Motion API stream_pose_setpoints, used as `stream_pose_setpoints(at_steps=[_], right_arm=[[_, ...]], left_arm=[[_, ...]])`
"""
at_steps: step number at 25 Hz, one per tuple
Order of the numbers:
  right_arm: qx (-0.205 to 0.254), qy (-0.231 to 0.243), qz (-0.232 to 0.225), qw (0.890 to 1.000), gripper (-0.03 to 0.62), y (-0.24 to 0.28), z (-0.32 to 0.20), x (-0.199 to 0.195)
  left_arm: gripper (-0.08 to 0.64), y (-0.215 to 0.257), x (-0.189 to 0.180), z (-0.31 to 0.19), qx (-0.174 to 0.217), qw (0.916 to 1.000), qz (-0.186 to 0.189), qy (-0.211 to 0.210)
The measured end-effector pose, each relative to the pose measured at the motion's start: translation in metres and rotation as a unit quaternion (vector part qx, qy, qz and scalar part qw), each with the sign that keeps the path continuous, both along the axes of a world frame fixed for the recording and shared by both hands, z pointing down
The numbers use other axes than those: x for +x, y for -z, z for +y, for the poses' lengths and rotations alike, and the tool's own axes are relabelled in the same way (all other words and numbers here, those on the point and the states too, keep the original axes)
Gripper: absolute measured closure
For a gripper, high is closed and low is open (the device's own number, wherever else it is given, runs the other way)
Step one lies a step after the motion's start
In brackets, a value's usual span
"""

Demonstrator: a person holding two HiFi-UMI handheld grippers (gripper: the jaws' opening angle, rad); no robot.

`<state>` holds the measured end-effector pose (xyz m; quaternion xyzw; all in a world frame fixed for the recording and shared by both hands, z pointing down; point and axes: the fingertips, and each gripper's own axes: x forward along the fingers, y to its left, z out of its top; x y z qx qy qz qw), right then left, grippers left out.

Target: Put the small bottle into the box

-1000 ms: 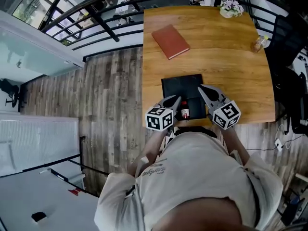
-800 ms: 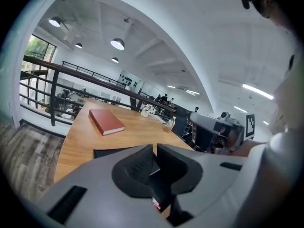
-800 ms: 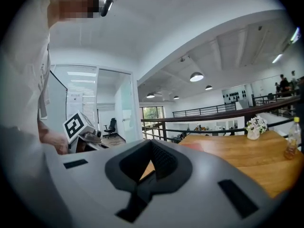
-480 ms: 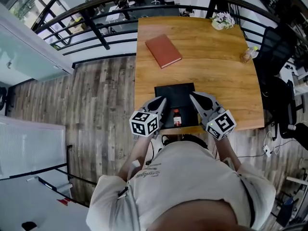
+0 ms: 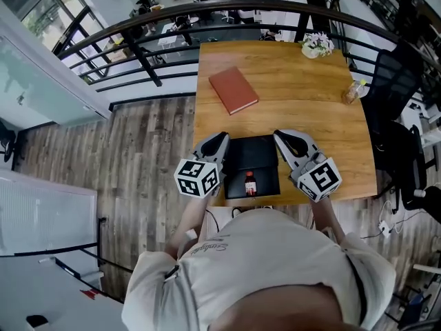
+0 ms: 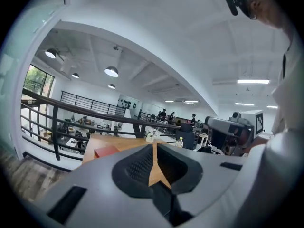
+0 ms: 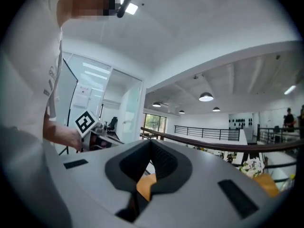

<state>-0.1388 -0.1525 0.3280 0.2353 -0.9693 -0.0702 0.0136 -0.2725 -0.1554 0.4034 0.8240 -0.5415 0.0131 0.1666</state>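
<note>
The small bottle (image 5: pixel 250 183), with a red label and dark cap, rests inside the black box (image 5: pixel 255 156), near the box's front edge. The box sits on the wooden table (image 5: pixel 310 109) close to the person. My left gripper (image 5: pixel 220 138) hovers beside the box's left side, jaws shut and empty. At the box's right side is my right gripper (image 5: pixel 281 136), also shut with nothing in it. The left gripper view shows its shut gripper (image 6: pixel 154 151) pointing out over the table. In the right gripper view the shut gripper (image 7: pixel 151 148) points level across the room.
A red book (image 5: pixel 233 89) lies on the far left of the table. A flower pot (image 5: pixel 317 44) stands at the far right corner, and a clear bottle (image 5: pixel 352 92) at the right edge. A black railing (image 5: pixel 145 54) runs beyond the table; a dark chair (image 5: pixel 396 81) is to the right.
Both grippers have drawn apart from the bottle to either side of the box. The bottle stays in the box.
</note>
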Motion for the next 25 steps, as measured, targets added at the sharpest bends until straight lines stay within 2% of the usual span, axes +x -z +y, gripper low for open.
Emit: stream_pose_setpoints(at_steps=[2, 6, 9, 13, 20, 25], right_arm=[[0.017, 0.01, 0.014, 1.0, 0.597, 0.003, 0.003, 0.001], [0.009, 0.018, 0.007, 1.0, 0.597, 0.002, 0.002, 0.007], [0.004, 0.015, -0.003, 1.0, 0.597, 0.0, -0.002, 0.012], [-0.01, 0.02, -0.02, 1.0, 0.597, -0.002, -0.005, 0.013], [-0.021, 0.03, -0.04, 0.999, 0.597, -0.002, -0.007, 0.011], [-0.026, 0.038, -0.038, 0.998, 0.597, -0.004, -0.002, 0.014]], left_arm=[[0.524, 0.018, -0.002, -0.002, 0.022, 0.9996, -0.015, 0.01], [0.524, 0.041, -0.002, -0.003, 0.047, 0.9978, -0.038, 0.028], [0.523, 0.047, -0.003, -0.003, 0.056, 0.9958, -0.042, 0.058], [0.523, 0.037, -0.004, 0.004, 0.042, 0.9962, -0.025, 0.071], [0.524, 0.029, -0.007, 0.012, 0.036, 0.9954, -0.033, 0.082], [0.525, 0.032, 0.001, 0.015, 0.037, 0.996, -0.031, 0.076]])
